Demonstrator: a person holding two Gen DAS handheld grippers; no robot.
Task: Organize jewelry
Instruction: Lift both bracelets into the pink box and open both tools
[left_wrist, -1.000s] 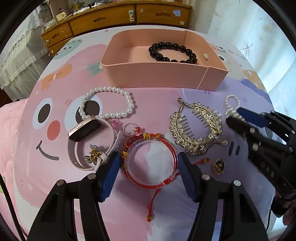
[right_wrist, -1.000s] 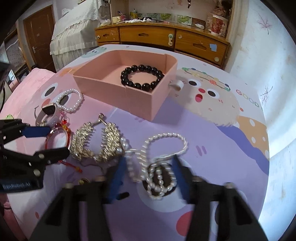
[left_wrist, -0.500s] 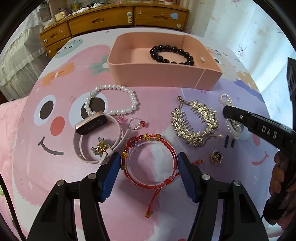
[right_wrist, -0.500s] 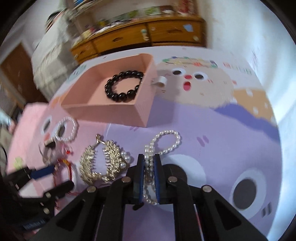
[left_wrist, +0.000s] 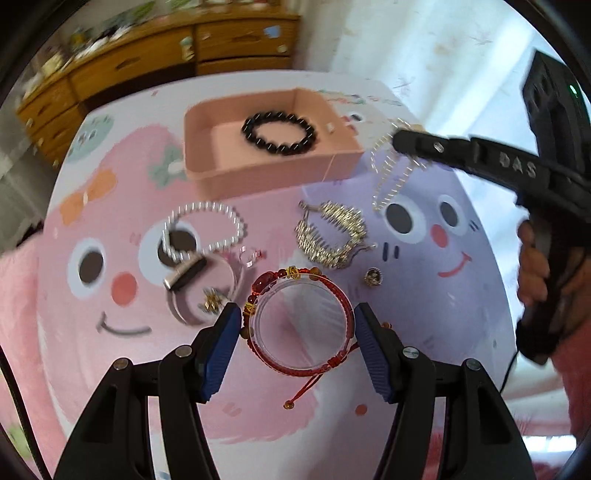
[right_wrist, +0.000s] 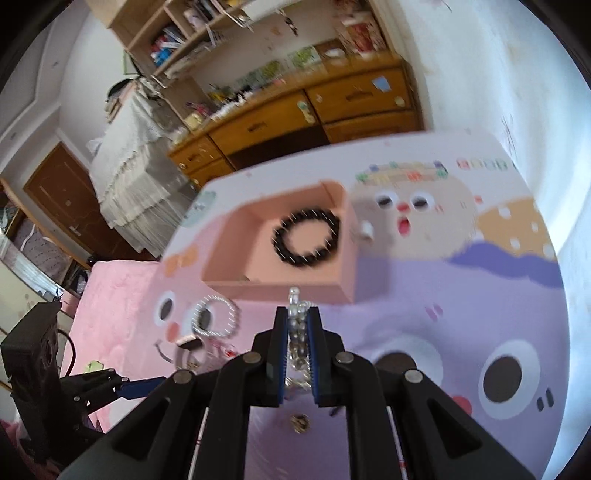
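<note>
My right gripper (right_wrist: 297, 314) is shut on a long pearl necklace (right_wrist: 298, 339) and holds it in the air; the necklace (left_wrist: 388, 177) hangs beside the front right corner of the pink box (left_wrist: 207, 173). A black bead bracelet (left_wrist: 279, 133) lies inside the box (right_wrist: 306, 288). My left gripper (left_wrist: 295, 328) is open, its pads on either side of a red cord bracelet (left_wrist: 299, 328) on the mat. A pearl bracelet (left_wrist: 207, 229), a gold hair clip (left_wrist: 332, 232), a watch (left_wrist: 188, 273), a small ring (left_wrist: 249, 254) and a round brooch (left_wrist: 373, 277) lie on the mat.
The cartoon mat (left_wrist: 424, 295) covers the table. A wooden dresser (right_wrist: 295, 110) stands behind it. The person's hand (left_wrist: 535, 266) holds the right gripper handle at the right. A small gold flower piece (left_wrist: 212, 302) lies by the watch strap.
My right gripper closed on the pearl necklace, lifted it off the mat and carried it toward the pink box. My left gripper stayed open around the red bracelet.
</note>
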